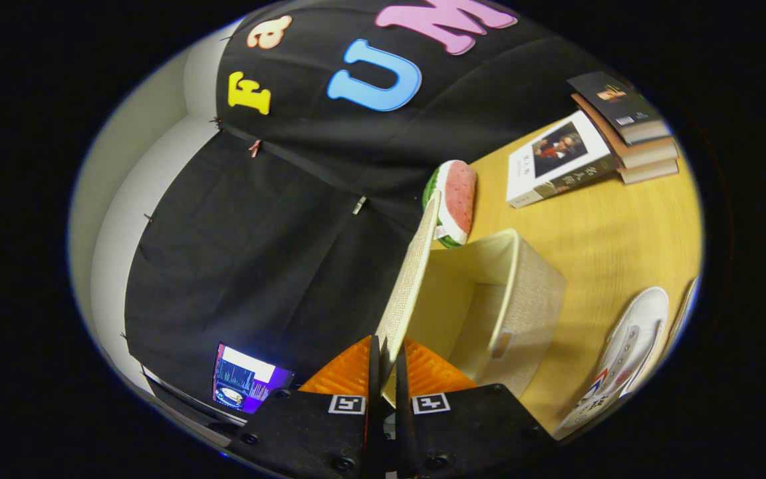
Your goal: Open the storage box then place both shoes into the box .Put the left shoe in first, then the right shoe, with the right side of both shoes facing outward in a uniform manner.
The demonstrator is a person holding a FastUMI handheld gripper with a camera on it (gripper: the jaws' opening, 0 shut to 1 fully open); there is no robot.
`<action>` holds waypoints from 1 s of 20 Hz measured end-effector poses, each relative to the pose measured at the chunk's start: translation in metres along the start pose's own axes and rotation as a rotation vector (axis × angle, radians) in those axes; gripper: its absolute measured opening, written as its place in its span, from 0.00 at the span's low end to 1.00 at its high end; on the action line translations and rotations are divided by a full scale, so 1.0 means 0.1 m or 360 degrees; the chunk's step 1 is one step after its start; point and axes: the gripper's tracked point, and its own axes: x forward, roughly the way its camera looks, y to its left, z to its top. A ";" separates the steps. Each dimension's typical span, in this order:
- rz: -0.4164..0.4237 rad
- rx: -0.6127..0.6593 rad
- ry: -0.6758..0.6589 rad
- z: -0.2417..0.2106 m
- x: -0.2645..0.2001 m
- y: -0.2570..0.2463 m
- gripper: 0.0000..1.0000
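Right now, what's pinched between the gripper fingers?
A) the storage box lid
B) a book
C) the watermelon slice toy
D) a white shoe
A: the gripper is shut on the lid, lifted edge-on from the open storage box; the white shoe lies on the table beyond.

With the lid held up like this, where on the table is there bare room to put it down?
The tongs are shut on the lid. Bare wood lies between the storage box and the white book, and between the box and the white shoe. It is crowded where the watermelon toy sits close behind the box and around the book stack.
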 end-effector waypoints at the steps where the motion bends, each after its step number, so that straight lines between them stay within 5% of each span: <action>1: 0.0015 -0.0042 -0.0001 0.04 0.06 0.14 0.11; 11: 0.0110 -0.0196 0.0042 0.05 0.94 1.06 0.13; 14: 0.0117 -0.0270 0.0082 -0.02 1.19 1.17 0.23; 19: 0.0098 -0.0260 0.0129 -0.14 1.46 1.20 0.60; 20: 0.0091 -0.0262 0.0146 -0.17 1.50 1.19 0.74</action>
